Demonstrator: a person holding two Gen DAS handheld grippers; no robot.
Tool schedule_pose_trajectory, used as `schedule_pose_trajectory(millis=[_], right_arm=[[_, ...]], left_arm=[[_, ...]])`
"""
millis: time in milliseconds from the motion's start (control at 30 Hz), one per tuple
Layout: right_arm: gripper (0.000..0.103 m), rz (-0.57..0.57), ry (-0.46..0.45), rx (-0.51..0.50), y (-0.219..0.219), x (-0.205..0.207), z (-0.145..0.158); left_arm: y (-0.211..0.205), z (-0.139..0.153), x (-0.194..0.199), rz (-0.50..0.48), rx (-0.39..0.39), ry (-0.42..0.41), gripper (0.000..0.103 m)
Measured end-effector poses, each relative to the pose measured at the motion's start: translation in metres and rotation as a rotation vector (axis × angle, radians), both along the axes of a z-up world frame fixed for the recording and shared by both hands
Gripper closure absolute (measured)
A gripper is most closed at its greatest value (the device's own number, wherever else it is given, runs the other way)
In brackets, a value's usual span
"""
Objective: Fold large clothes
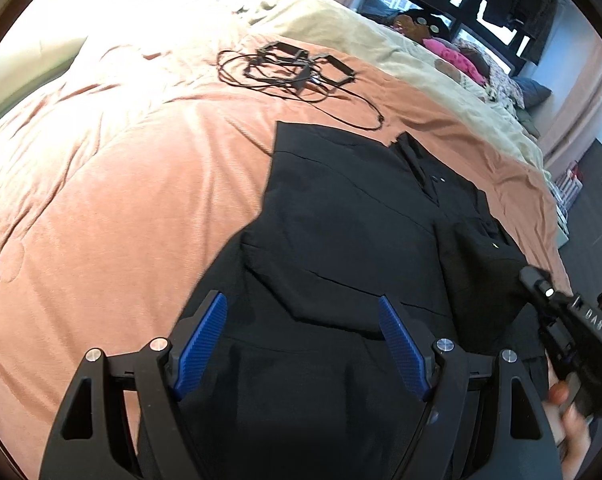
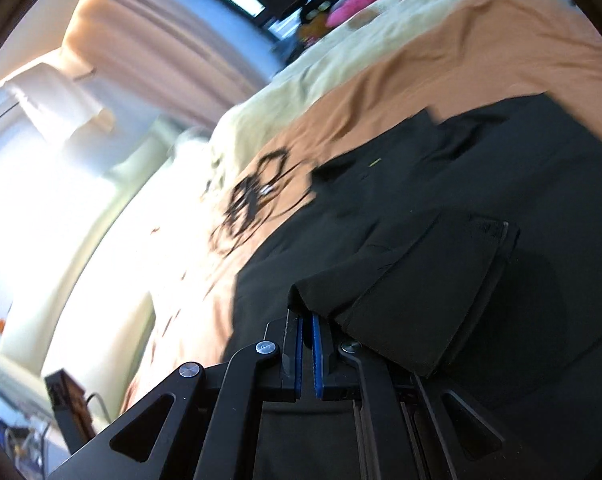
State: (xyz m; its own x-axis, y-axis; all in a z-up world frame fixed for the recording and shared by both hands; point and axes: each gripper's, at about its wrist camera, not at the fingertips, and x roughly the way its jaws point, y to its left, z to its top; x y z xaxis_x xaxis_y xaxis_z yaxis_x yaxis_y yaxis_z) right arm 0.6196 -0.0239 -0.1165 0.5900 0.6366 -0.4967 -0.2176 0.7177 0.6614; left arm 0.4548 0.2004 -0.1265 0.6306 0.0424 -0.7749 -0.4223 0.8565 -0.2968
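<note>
A large black garment (image 1: 349, 232) lies spread on the orange bedspread (image 1: 113, 200). My left gripper (image 1: 303, 312) is open and empty, hovering over the garment's near part. My right gripper (image 2: 305, 320) is shut on a fold of the black garment (image 2: 441, 288) and holds that edge lifted off the bed. The right gripper (image 1: 573, 328) also shows at the right edge of the left wrist view, held by a hand.
A tangle of black cables and frames (image 1: 297, 68) lies on the bedspread beyond the garment. A cream blanket (image 1: 341, 20) and pink items (image 1: 457, 56) lie further back. Curtains (image 2: 153, 40) and a window are behind. The bed's edge (image 1: 557, 216) runs along the right.
</note>
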Motion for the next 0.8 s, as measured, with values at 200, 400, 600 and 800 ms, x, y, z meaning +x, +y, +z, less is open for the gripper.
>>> schedule_pose_trajectory(millis=[200,400,600,800], right_arm=[[0.079,0.172,0.133,-0.062,0.075,-0.008,-0.031],[0.036,0.197,0.283,0.078,0.07,-0.014,-0.054],[0.035,0.037,0.305,0.075,0.014,-0.028,-0.043],[0.035,-0.077,0.291,0.026,-0.043,-0.04,-0.031]], left_arm=[[0.018,-0.001,-0.008,0.078,-0.008,-0.002,0.024],[0.018,0.006,-0.014,0.105,0.031,-0.03,0.024],[-0.011,0.01,0.0,0.004,0.071,-0.026,0.024],[-0.062,0.022,0.01,-0.128,0.167,-0.032,0.024]])
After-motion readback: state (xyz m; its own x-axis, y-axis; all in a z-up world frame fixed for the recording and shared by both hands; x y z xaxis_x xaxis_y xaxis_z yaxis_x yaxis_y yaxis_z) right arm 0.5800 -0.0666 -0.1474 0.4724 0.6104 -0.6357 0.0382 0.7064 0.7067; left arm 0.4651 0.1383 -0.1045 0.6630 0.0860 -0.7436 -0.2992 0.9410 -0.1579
